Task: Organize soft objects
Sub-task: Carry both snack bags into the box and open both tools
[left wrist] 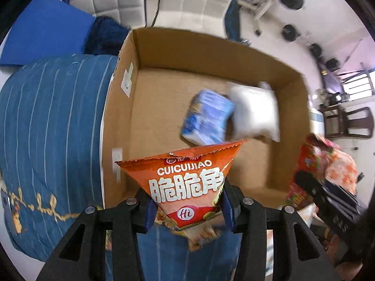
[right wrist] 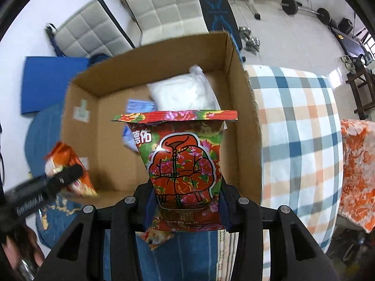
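Note:
My left gripper [left wrist: 187, 207] is shut on an orange snack bag [left wrist: 187, 180] that hangs over the near edge of an open cardboard box [left wrist: 164, 51]. My right gripper [right wrist: 186, 207] is shut on a red flowered snack bag [right wrist: 185, 161] above the same box [right wrist: 243, 107]. Inside the box lie a blue-and-white packet [left wrist: 208, 117] and a white plastic bag [left wrist: 255, 112]. The red flowered bag [left wrist: 314, 171] shows at the right of the left wrist view. The orange bag [right wrist: 68, 166] and the left gripper [right wrist: 70, 175] show at the left of the right wrist view.
A blue striped quilt [left wrist: 51, 128] lies left of the box, a checked blanket [right wrist: 297, 140] and an orange flowered cloth [right wrist: 358, 171] to its right. White padded cushions [right wrist: 164, 4], a blue mat [right wrist: 49, 82] and weights [right wrist: 250, 39] lie beyond.

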The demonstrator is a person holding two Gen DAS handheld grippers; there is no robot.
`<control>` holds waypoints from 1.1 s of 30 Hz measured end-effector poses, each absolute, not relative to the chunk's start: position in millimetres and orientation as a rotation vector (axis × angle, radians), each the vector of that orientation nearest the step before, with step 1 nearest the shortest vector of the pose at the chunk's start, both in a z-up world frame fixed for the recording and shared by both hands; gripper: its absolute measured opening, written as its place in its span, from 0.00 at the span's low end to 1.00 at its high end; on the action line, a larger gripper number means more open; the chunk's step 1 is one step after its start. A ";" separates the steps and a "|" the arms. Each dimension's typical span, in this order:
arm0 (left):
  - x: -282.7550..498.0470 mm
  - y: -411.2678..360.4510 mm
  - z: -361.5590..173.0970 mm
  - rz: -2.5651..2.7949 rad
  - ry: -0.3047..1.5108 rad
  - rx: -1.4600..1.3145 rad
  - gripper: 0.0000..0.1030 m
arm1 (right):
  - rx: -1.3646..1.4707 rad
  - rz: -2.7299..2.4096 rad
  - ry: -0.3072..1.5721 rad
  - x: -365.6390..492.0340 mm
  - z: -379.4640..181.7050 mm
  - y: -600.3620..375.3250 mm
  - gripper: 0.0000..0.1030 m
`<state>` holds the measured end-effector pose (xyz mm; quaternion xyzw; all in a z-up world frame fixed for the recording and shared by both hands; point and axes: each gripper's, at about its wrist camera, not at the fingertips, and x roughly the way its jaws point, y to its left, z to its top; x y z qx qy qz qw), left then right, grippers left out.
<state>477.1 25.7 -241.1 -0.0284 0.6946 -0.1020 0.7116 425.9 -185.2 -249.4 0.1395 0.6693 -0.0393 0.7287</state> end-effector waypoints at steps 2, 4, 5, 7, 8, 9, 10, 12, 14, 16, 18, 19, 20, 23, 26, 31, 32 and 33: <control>500.3 22.4 -260.2 -0.213 1.569 -0.040 0.41 | 0.288 -0.103 1.505 439.1 -266.6 -186.4 0.45; 517.4 17.6 -275.4 -0.210 1.595 -0.012 0.41 | 0.272 -0.114 1.529 448.5 -281.1 -186.4 0.45; 525.9 15.3 -283.8 -0.209 1.606 -0.001 0.41 | 0.259 -0.123 1.542 452.8 -288.5 -186.1 0.45; 537.8 11.5 -296.6 -0.193 1.626 0.035 0.41 | 0.243 -0.134 1.571 458.1 -306.0 -185.1 0.45; 543.4 9.8 -303.0 -0.193 1.636 0.042 0.41 | 0.241 -0.136 1.580 460.8 -312.1 -185.8 0.45; 547.9 8.8 -308.7 -0.195 1.649 0.043 0.41 | 0.237 -0.137 1.596 462.3 -319.1 -185.1 0.45; 553.1 8.1 -315.3 -0.190 1.665 0.043 0.41 | 0.236 -0.137 1.605 462.9 -323.5 -184.5 0.45; 560.7 7.1 -324.8 -0.191 1.683 0.034 0.41 | 0.235 -0.128 1.625 463.3 -332.9 -182.0 0.45; 567.0 6.0 -331.9 -0.185 1.692 0.037 0.41 | 0.229 -0.120 1.639 464.0 -339.7 -179.3 0.45; 573.0 4.2 -338.1 -0.185 1.701 0.053 0.41 | 0.226 -0.120 1.656 465.4 -347.0 -178.2 0.45; 579.0 4.7 -343.4 -0.182 1.712 0.060 0.41 | 0.230 -0.118 1.673 468.1 -354.2 -178.6 0.45; 580.6 5.2 -344.7 -0.180 1.716 0.059 0.41 | 0.233 -0.113 1.681 468.8 -356.8 -178.4 0.45; 583.0 6.4 -347.3 -0.180 1.723 0.054 0.41 | 0.239 -0.109 1.692 470.3 -360.3 -178.4 0.45; 588.6 9.7 -353.3 -0.191 1.741 0.039 0.41 | 0.225 -0.106 1.715 474.6 -368.5 -177.6 0.45; 594.5 14.0 -358.2 -0.193 1.744 0.038 0.41 | 0.229 -0.111 1.737 478.4 -378.1 -178.9 0.45; 596.6 20.4 -359.2 -0.200 1.752 0.029 0.41 | 0.206 -0.119 1.761 488.5 -392.1 -181.1 0.45; 598.8 21.1 -358.1 -0.204 1.755 0.027 0.41 | 0.201 -0.118 1.763 489.4 -393.8 -181.9 0.45; 601.9 21.6 -356.3 -0.207 1.757 0.026 0.41 | 0.202 -0.117 1.763 490.2 -394.0 -182.7 0.45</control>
